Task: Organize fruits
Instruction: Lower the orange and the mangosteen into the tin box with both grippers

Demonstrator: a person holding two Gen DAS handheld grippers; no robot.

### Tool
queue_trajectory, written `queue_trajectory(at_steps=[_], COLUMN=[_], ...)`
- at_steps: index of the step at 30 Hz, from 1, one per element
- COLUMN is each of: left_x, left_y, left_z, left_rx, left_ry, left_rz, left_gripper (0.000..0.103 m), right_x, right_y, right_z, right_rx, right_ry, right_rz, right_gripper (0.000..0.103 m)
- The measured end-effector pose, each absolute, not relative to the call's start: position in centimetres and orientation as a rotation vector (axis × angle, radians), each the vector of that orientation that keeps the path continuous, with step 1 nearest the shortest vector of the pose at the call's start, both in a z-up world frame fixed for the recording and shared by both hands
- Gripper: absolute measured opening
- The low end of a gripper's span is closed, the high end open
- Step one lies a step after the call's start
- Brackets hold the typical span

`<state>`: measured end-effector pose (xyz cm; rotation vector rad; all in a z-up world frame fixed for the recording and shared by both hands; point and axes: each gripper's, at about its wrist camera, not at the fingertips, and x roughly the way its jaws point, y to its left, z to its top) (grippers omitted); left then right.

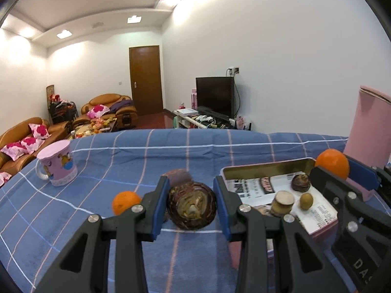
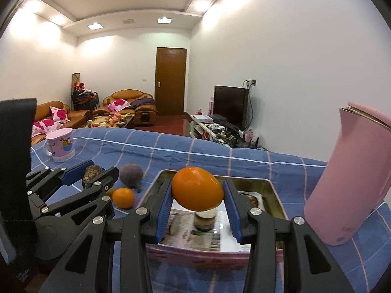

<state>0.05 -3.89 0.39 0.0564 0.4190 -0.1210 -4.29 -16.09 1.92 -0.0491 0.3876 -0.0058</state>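
Gripping a dark purple mangosteen (image 1: 191,205), the left gripper (image 1: 191,204) has both blue pads pressed on the fruit's flanks; its stem end, brown and yellowish, faces the camera, and the round fruit shows no clear long axis. It hangs above the blue checked cloth (image 1: 122,232), just left of the tin tray (image 2: 271,188). The right gripper (image 2: 198,196) is clamped on an orange (image 2: 196,188), slightly egg-shaped, its long axis running across between the pads and tilted down to the right. This orange hangs over the near half of the tray.

Inside the tray, on printed paper, lie three things: a short brown cylinder (image 1: 283,202), a small olive-brown fruit (image 1: 306,200) and a second dark mangosteen (image 1: 301,182). On the cloth to the left sit a second orange (image 2: 123,197) and, behind it, a dull purple round fruit (image 2: 131,174). That makes two oranges. Farther back stand one pink mug (image 2: 59,147) on the left and one pink jug (image 2: 354,183) on the right.
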Motion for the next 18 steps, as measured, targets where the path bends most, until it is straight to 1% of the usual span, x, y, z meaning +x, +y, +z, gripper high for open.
queue_trajectory(at_steps=[18], left_x=[1.4], left_y=[-9.6], left_z=[0.6], left_rx=[0.062], left_ry=[0.424], left_rz=[-0.235], left_gripper=[0.039], right_x=[-3.2], right_y=[-22.5], right_z=[1.9], right_rx=[-0.009], right_ry=[0.394], right_rz=[-0.154], right_gripper=[0.043])
